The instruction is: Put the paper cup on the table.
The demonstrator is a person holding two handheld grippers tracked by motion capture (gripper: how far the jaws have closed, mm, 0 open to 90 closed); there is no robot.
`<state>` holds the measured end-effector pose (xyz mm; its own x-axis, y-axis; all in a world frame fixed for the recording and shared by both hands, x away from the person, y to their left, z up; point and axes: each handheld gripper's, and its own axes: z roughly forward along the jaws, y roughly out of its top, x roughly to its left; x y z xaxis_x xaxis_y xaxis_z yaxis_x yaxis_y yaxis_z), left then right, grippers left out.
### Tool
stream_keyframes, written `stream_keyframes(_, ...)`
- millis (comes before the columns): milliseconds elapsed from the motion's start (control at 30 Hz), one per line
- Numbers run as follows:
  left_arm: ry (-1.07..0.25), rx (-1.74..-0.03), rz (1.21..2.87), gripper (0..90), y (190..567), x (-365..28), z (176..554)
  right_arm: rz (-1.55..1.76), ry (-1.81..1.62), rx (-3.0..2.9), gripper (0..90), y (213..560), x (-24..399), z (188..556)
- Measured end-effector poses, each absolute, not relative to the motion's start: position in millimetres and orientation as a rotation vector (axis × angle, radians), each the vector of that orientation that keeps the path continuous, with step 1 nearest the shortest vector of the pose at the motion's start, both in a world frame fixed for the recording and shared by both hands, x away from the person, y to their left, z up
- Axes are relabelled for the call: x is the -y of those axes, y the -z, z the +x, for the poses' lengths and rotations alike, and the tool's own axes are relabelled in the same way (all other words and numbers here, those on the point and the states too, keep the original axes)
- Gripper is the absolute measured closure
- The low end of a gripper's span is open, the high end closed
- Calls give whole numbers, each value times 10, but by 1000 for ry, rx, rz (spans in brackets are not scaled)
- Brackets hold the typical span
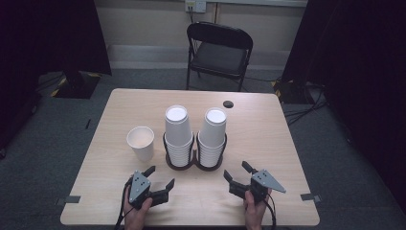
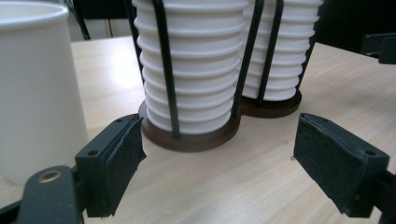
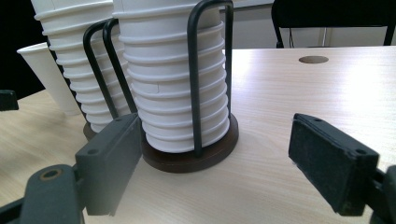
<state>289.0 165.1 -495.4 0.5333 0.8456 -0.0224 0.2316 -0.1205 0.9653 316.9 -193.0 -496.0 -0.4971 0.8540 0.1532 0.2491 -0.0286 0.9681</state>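
Table: a light wooden table (image 1: 268, 134) with rounded corners; a small dark round hole (image 1: 228, 104) is near its far edge.
Cup holder: a dark brown double holder with black wire hoops (image 1: 195, 158) stands in the middle of the table, in front of both grippers.
Left stack: a tall stack of white paper cups turned upside down (image 1: 178, 134) sits in the left ring of the holder.
Right stack: a second stack of white upside-down paper cups (image 1: 212, 136) sits in the right ring, just beside the first one.
Single cup: one white paper cup with its mouth up (image 1: 141, 143) stands on the table left of the holder, near it but apart.
Left gripper: the black left gripper (image 1: 162, 177) is held low over the near part of the table; its jaws are apart and nothing is between them. It points toward the left stack and the single cup.
Right gripper: the black right gripper (image 1: 238, 174) is held near the front edge, its jaws apart and empty, pointing toward the right stack.
Background: a black folding chair (image 1: 218, 52) stands behind the table on grey floor.
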Motion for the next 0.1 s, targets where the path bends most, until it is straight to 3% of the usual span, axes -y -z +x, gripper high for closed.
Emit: stream_keyframes(100, -716, -925, 1637, 157, 4957, -1637, 2866, 1165, -1533, -1752, 167, 4957, 1917, 3175)
